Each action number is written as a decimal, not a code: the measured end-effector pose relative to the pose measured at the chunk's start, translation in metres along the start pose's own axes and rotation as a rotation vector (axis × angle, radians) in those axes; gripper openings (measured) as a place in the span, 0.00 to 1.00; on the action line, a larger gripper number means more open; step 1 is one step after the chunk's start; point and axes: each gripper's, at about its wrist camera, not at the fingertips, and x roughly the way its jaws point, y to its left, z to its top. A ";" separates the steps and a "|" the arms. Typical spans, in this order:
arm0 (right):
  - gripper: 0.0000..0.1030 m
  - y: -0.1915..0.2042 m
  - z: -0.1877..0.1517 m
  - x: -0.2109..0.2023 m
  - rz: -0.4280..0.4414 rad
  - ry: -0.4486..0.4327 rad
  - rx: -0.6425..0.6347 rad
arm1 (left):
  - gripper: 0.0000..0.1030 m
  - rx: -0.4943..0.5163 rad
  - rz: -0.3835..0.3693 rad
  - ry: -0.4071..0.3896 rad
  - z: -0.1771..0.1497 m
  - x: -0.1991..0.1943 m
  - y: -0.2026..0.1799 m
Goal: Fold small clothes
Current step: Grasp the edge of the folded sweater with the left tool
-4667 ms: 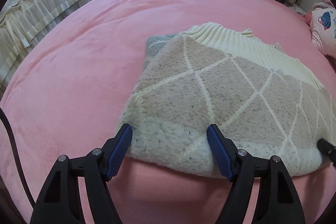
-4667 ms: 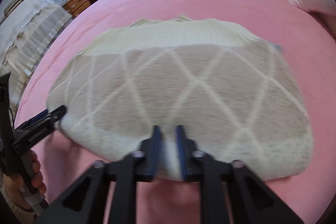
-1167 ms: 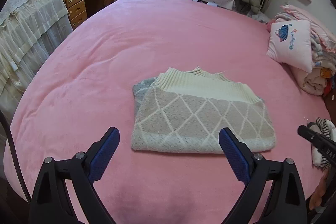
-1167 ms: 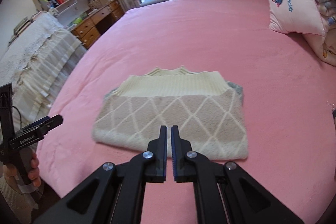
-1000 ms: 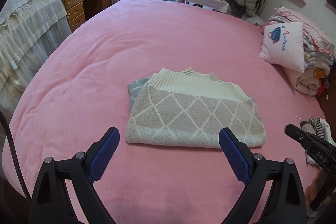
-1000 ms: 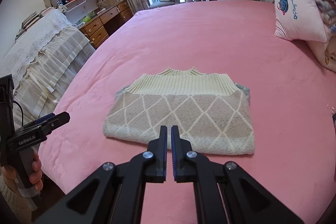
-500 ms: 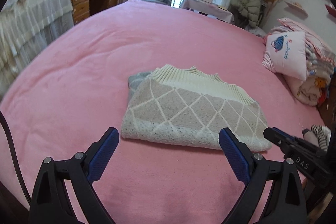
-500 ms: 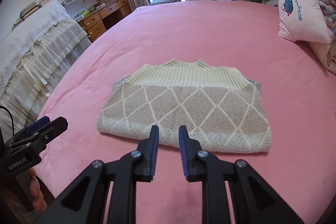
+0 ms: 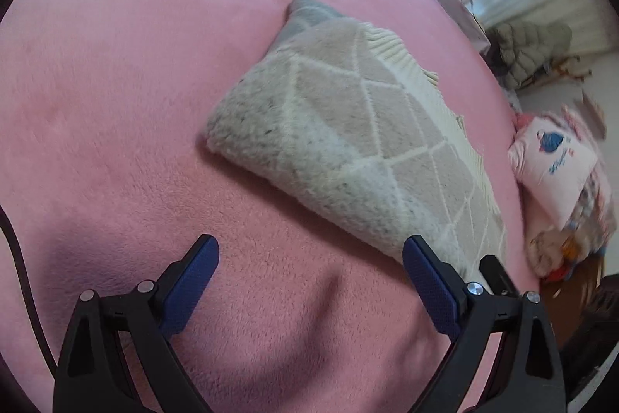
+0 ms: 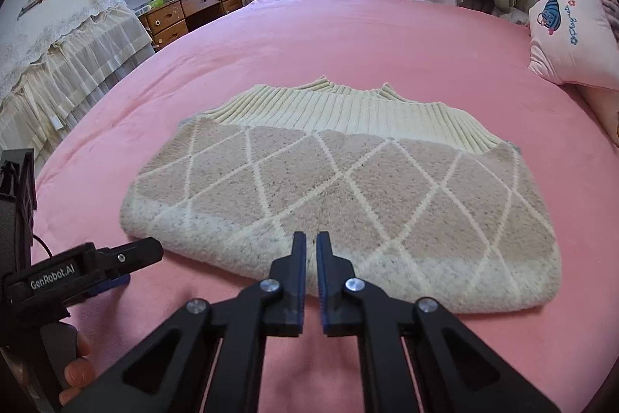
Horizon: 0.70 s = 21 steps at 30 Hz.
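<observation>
**Clerk:** While we log this one, which step is in hand?

**Me:** Item: sweater [image 10: 340, 188], already folded into a thick rectangle, lying on the pink bedspread [image 10: 348, 37]. I judge the fold nearly finished; what remains is a last tidy or a lift of the sweater's near edge.

**Clerk:** Tools?

**Me:** My right gripper [image 10: 311, 250] has its fingers drawn together with only a slit between them, nothing clamped, tips just over the sweater's near edge. My left gripper [image 9: 309, 277] stands wide apart, empty, just short of the sweater's near-left corner, over bare bedspread.

**Clerk:** Next move calls for?

**Me:** Probably the right fingers parting again before they can take that thick edge; the left needs to reach the corner itself.

**Clerk:** Materials?

**Me:** Sweater: fuzzy beige knit, cream diamond lattice, paler band along the near fold, ribbed cream hem at the far side, a grey layer peeking at the far corners. Soft and bulky, so I expect it to slump. Bedspread: plush fleece. Beyond the sweater's right side, a pink printed pillow [image 10: 568, 37].
</observation>
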 end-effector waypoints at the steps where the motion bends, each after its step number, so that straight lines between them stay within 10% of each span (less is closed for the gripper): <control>1: 0.01 0.000 0.000 0.004 -0.005 -0.001 -0.004 | 0.92 -0.014 -0.012 -0.004 0.000 0.003 0.003; 21: 0.00 -0.014 -0.015 0.037 0.062 0.011 0.090 | 0.99 -0.135 -0.213 -0.078 0.024 0.047 -0.005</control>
